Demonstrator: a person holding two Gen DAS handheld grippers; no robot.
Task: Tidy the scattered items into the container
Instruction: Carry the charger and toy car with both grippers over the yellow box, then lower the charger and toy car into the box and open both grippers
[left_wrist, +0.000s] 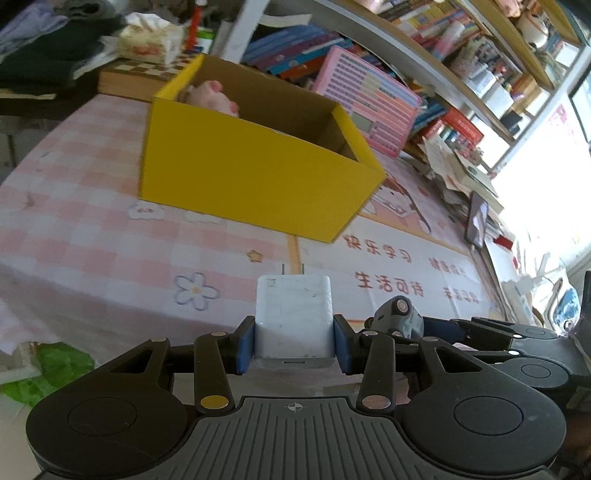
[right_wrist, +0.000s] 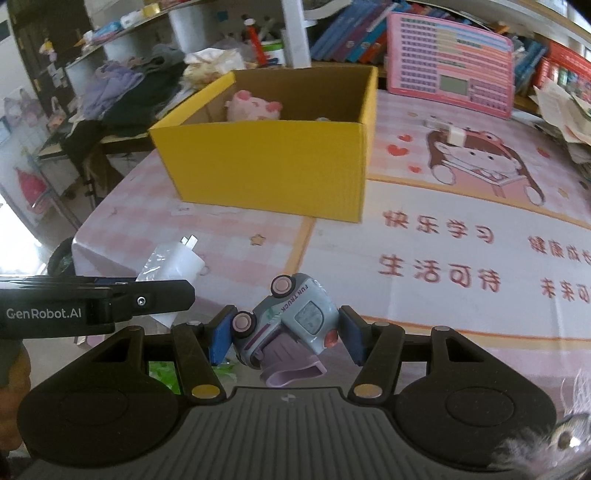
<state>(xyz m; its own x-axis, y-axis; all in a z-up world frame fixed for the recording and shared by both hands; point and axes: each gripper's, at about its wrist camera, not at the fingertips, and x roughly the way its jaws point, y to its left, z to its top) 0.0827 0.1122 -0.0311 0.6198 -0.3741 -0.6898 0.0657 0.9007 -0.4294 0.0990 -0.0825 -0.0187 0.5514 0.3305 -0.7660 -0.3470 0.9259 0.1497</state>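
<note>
Nearest, left tool (left_wrist: 294, 339) pinching the white charger (left_wrist: 294, 317) and right tool (right_wrist: 283, 338) pinching the toy truck (right_wrist: 286, 321), both above the bench (right_wrist: 424, 332), neither yet inside the yellow box (right_wrist: 266, 166) beyond, pink plush (right_wrist: 253, 105) already in, small white item (right_wrist: 456, 134) seemingly left behind it.

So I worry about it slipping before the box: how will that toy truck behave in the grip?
The toy truck looks like rigid plastic, so it probably won't deform between the right gripper's pads. It sits tilted, gripped across curved sides, so it may pivot. Once released, its wheels could let it roll.
</note>
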